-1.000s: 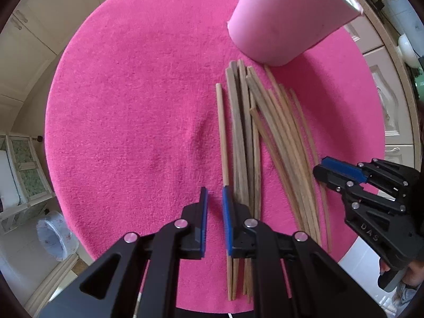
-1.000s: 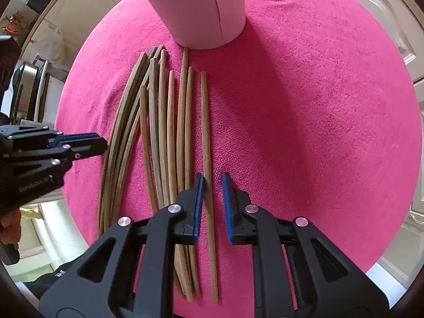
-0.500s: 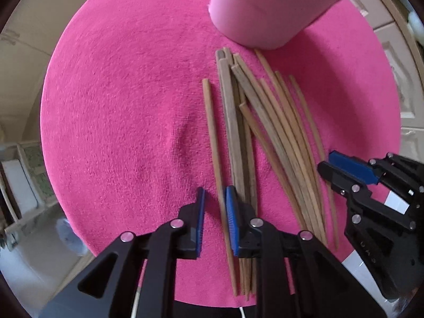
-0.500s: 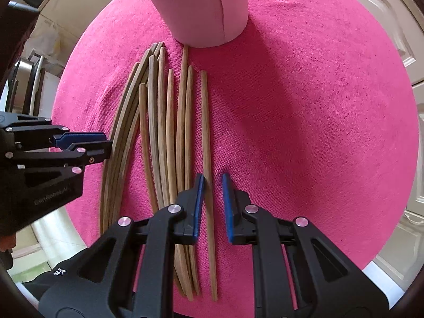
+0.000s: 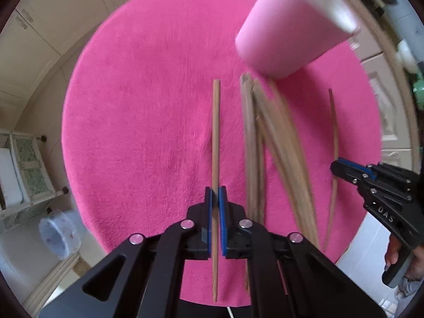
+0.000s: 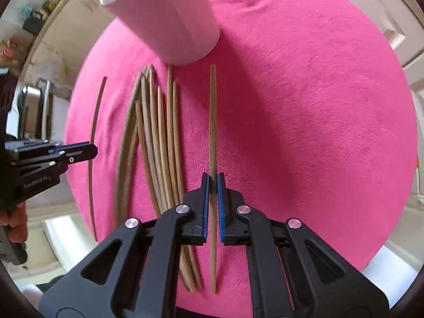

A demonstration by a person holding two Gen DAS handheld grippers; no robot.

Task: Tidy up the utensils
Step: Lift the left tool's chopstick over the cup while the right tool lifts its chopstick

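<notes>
Your left gripper (image 5: pixel 216 193) is pinching one chopstick (image 5: pixel 215 143) near its lower third; your right gripper (image 6: pixel 212 180) pinches another chopstick (image 6: pixel 212 122) the same way. Each stick runs straight ahead between the blue pads, apart from the loose pile (image 6: pixel 159 137) that lies between the two grippers. The pink cup (image 6: pixel 175 18) stands just beyond the pile's far tips. Open pink cloth (image 6: pixel 318 122) lies to your right. Only the left view shows the cloth's left edge (image 5: pixel 69 122) and the bin (image 5: pixel 59 234) below it.
</notes>
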